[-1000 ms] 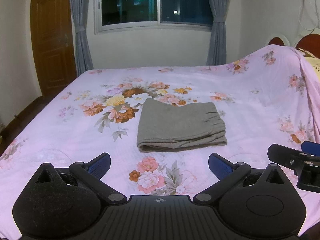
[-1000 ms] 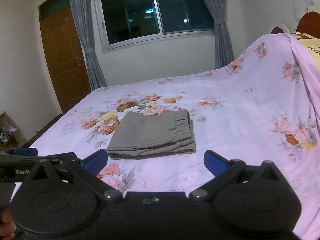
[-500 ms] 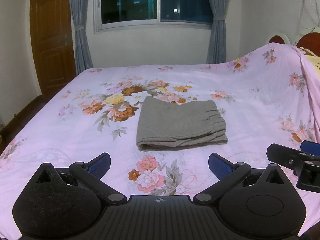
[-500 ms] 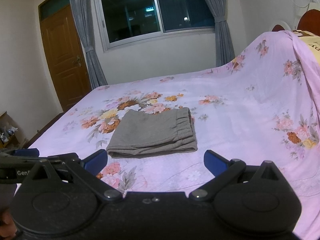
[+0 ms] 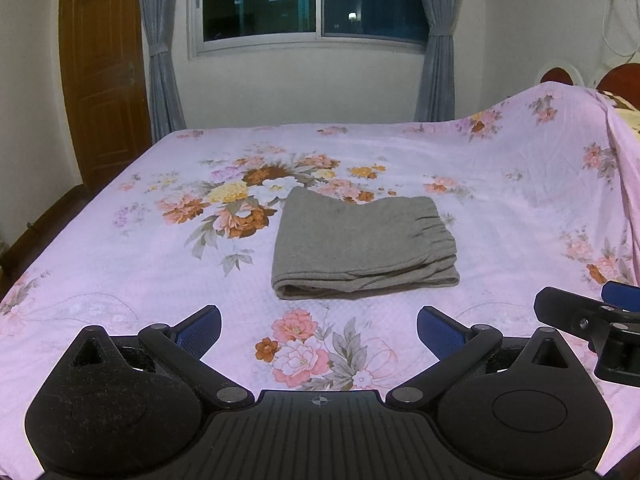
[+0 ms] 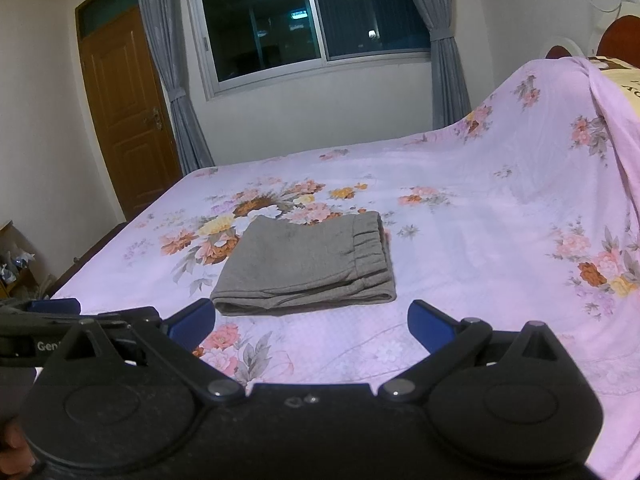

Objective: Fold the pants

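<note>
Bedspread [image 5: 120,264] is carrying the folded grey pants [image 5: 360,244] at its centre, while the left gripper [image 5: 319,326] and right gripper [image 6: 311,322] are hovering near, both spread wide and empty, so any snagging contact risks unfolding the stack.

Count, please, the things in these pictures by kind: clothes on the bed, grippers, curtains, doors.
Folded pants: 1
Grippers: 2, the left gripper and the right gripper, both open
Curtains: 2, one and another
Door: 1
Total: 6
</note>
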A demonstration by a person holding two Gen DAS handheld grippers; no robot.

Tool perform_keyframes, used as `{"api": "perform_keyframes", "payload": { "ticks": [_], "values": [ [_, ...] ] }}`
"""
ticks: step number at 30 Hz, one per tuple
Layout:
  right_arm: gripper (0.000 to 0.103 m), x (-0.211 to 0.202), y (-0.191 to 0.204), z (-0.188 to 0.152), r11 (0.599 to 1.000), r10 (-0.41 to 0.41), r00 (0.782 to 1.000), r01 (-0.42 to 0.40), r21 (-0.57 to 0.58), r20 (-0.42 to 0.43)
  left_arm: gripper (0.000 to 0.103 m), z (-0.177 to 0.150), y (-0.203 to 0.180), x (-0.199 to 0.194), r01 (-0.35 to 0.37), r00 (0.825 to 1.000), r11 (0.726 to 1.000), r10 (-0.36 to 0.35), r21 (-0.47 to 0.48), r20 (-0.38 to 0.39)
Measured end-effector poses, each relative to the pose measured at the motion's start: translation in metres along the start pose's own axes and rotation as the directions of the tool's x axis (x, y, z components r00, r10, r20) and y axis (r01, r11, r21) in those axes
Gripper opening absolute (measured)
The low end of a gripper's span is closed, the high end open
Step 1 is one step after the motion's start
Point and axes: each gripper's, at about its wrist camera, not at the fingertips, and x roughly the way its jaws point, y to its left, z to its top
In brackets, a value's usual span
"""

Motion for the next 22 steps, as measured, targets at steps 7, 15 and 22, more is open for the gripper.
{"api": "perform_keyframes", "payload": {
  "ticks": [7, 15, 22],
  "values": [
    [0.103, 0.008, -0.002, 0.002, 1.0, 0.0, 1.0, 0.0, -0.001, -0.007, 0.103, 0.002, -0.002, 0.012, 0.009, 1.0, 1.0, -0.009, 0.005, -0.012],
    [0.103, 0.027, -0.012, 0.002, 1.0, 0.022, 0.999, -0.022, 0.004, -0.026, 0.103, 0.0, -0.012, 0.031, 0.035, 0.999, 0.999, -0.035, 0.014, -0.006],
    [0.103, 0.032, -0.019, 0.013, 1.0, 0.006, 1.0, -0.006, 0.009, -0.022, 0.103, 0.016, -0.022, 0.027, 0.049, 0.997, 0.999, -0.05, 0.021, 0.063]
  ]
}}
